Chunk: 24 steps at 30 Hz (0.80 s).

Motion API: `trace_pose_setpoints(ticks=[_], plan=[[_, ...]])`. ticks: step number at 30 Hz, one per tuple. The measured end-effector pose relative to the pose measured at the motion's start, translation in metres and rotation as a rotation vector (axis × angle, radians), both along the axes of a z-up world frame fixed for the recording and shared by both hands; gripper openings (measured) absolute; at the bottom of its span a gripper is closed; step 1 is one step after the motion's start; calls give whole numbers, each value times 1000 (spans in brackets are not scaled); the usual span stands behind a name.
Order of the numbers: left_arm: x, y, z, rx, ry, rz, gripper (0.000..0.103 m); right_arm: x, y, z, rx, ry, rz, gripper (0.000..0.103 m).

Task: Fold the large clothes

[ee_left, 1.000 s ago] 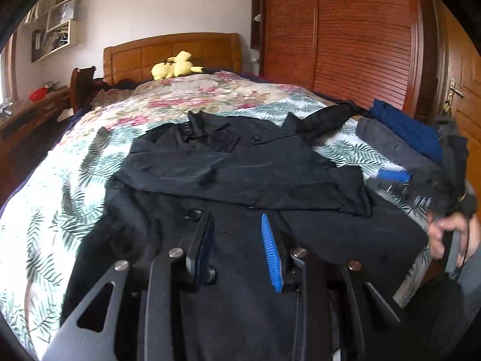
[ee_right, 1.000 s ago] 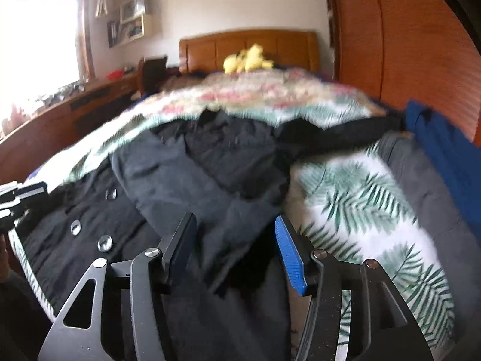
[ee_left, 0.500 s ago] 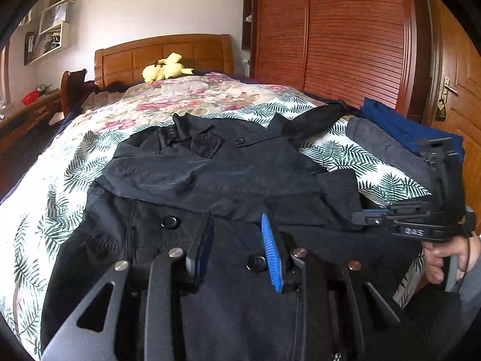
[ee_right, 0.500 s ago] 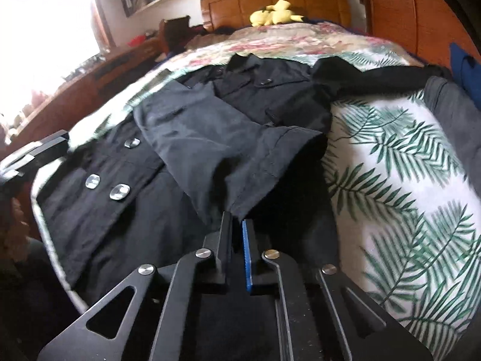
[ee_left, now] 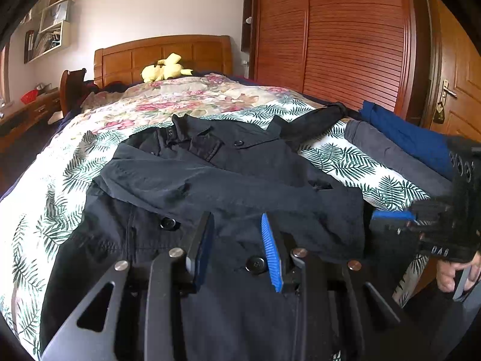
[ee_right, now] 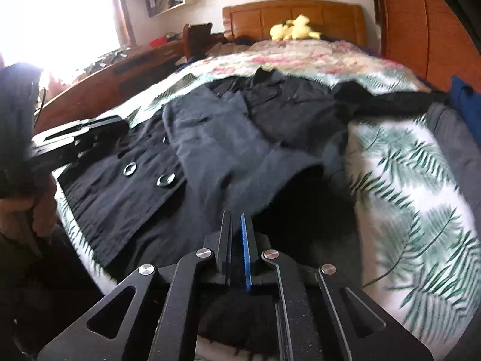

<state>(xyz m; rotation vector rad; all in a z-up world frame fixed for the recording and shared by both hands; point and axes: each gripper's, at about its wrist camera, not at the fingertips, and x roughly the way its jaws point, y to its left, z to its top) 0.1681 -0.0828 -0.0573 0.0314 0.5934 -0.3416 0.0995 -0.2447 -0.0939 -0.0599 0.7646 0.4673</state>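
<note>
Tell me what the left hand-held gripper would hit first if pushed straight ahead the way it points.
Most likely the black coat: the left hand-held gripper tilts down over its buttoned front, and the sleeve folded across lies just ahead. Depth is hard to judge.

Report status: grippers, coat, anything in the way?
Left gripper part open over coat, holding nothing. Right gripper shut at sleeve cuff. Nothing blocking.

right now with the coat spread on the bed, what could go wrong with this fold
The right gripper is shut at the coat's right edge, but whether it pinches cloth is unclear; a thin bite could slip as it lifts. The sleeve folded across the chest lies loose and may slide off. The other sleeve still trails out to the side towards the grey clothes, so it may drag.
</note>
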Motion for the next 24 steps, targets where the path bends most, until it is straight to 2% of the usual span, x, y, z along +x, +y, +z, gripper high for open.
trace_pose_setpoints(ticks=[1,2,4,6,9,12,18,19,22,24], plan=[[0,0,0,-3,2,1,31,2,-1,4,-9,-21,-7,17],[0,1,0,-5,2,0,31,4,-3,7,-16,-41,-17,31],[0,0,0,-1,0,2,31,10,-4,14,-21,-76,-29,49],[0,1,0,4,0,3,31,22,-1,17,-21,-90,-19,51],[0,0,0,0,4,0,31,40,5,12,-33,-52,-3,51],[0,-1,1,2,2,0,31,59,14,3,-87,-41,29,51],[-3,0,2,7,-5,6,31,99,12,-45,-149,81,24,52],[-3,0,2,7,-6,11,31,102,6,-54,-112,106,28,52],[-2,1,2,5,-11,22,31,101,-5,-57,-41,125,21,52],[-2,2,4,1,-13,25,31,98,-4,-56,-42,121,23,52]])
